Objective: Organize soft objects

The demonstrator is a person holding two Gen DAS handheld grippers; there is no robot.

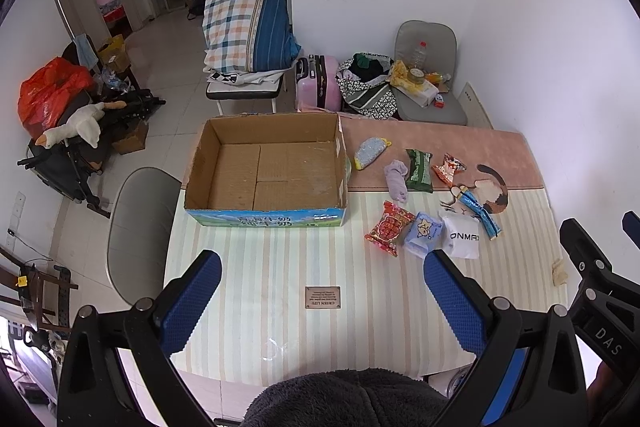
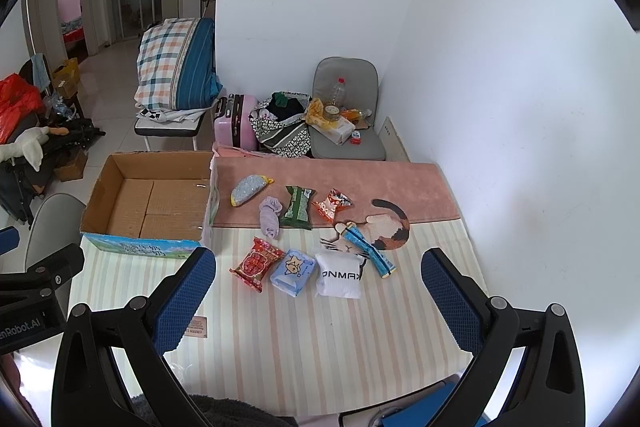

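Note:
An empty cardboard box (image 1: 264,171) stands open at the table's far left; it also shows in the right wrist view (image 2: 152,203). To its right lie soft items: a sparkly pouch (image 1: 370,153), a lilac sock (image 1: 396,180), a green packet (image 1: 419,171), an orange packet (image 1: 450,167), a red packet (image 1: 388,233), a blue tissue pack (image 1: 423,233), white socks (image 1: 463,237) and a blue tube (image 1: 482,214). My left gripper (image 1: 320,299) is open and empty above the near table. My right gripper (image 2: 320,295) is open and empty, just short of the white socks (image 2: 340,275).
The table has a striped cloth (image 1: 320,327) and a pink cat mat (image 1: 440,147). A grey chair (image 1: 136,235) stands left of the table. Behind it are a pink suitcase (image 1: 318,83), a chair with clutter (image 1: 428,79) and folded bedding (image 1: 248,27). A white wall is at right.

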